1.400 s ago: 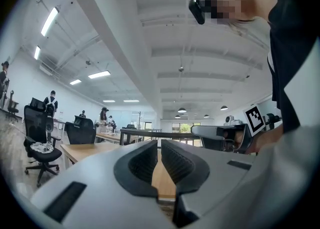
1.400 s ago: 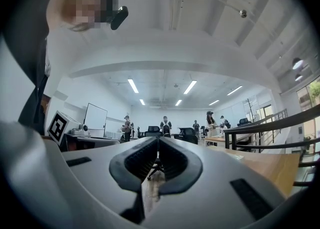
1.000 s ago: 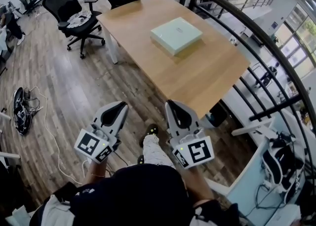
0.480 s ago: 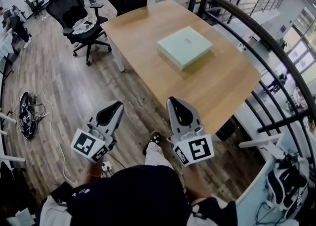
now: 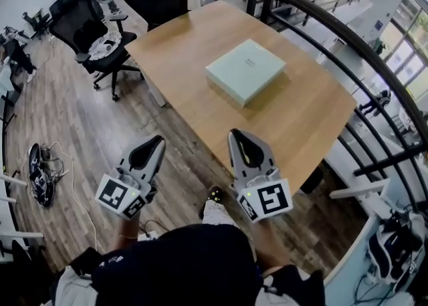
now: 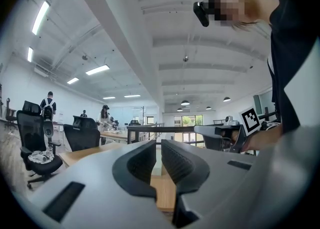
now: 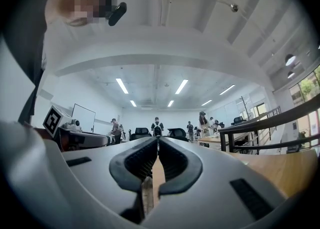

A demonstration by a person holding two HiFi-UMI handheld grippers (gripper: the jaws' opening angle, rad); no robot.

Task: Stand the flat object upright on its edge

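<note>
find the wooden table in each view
Head view: wooden table in the upper middle.
Left gripper view: wooden table low on the left.
Right gripper view: wooden table at the lower right.
Shared landmark: black railing beside it.

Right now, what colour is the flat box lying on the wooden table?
The flat box is a pale mint green, seen best in the head view.
</note>
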